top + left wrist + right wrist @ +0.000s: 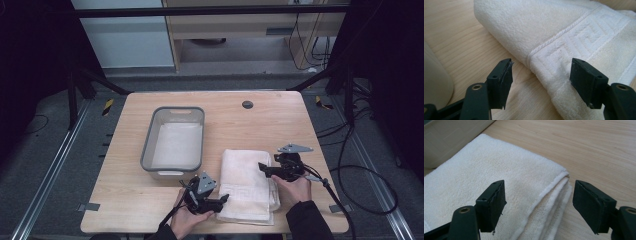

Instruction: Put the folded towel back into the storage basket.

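A folded white towel (247,185) with a woven key-pattern band lies on the wooden table (265,125), right of a grey bin (147,145). My left gripper (225,199) sits at the towel's near left edge, held in a hand. In the left gripper view its jaws (541,75) stand wide open astride the towel's folded edge (564,32), not pressing it. My right gripper (262,167) is at the towel's right side, over its top. In the right gripper view it (539,200) is open, with the towel's layered corner (499,170) between the jaws and untouched.
The grey bin holds a white cloth and stands left of the towel; its wall (449,137) shows close by in the right gripper view. A black round plug (247,104) sits near the table's far edge. Cables trail off the right side.
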`<move>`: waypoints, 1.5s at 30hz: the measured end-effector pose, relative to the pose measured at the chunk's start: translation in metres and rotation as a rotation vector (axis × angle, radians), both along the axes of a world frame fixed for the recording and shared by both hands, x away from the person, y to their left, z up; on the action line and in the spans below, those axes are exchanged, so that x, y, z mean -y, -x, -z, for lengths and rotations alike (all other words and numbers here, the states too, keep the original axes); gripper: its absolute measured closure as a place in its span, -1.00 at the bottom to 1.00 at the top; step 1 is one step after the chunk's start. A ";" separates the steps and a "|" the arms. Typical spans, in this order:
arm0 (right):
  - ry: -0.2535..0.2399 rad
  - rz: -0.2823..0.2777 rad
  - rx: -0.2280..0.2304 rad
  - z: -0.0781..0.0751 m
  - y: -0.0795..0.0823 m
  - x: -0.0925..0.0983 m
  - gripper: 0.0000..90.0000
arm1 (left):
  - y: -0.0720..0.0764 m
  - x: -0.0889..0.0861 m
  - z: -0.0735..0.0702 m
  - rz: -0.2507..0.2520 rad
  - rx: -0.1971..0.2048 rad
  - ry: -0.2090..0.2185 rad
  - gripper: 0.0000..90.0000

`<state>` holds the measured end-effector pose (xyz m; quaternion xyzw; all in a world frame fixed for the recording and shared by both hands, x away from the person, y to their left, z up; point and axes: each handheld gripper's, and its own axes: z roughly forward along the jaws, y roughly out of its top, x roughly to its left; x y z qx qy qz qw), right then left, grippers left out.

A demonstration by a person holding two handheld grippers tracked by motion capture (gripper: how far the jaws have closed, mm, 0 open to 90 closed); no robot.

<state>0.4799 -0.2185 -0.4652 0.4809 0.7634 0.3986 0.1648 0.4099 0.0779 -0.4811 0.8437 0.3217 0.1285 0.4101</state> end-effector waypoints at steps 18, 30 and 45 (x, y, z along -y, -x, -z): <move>0.035 0.010 -0.066 0.017 -0.010 -0.008 -0.34 | -0.007 0.007 0.014 -0.003 -0.060 -0.009 -0.25; -0.048 0.012 -0.143 0.026 -0.014 -0.004 -0.22 | -0.013 0.008 0.017 0.009 -0.132 0.022 -0.10; -0.117 -0.029 -0.197 0.024 -0.016 -0.003 0.41 | -0.015 0.009 0.016 0.051 -0.207 0.061 0.43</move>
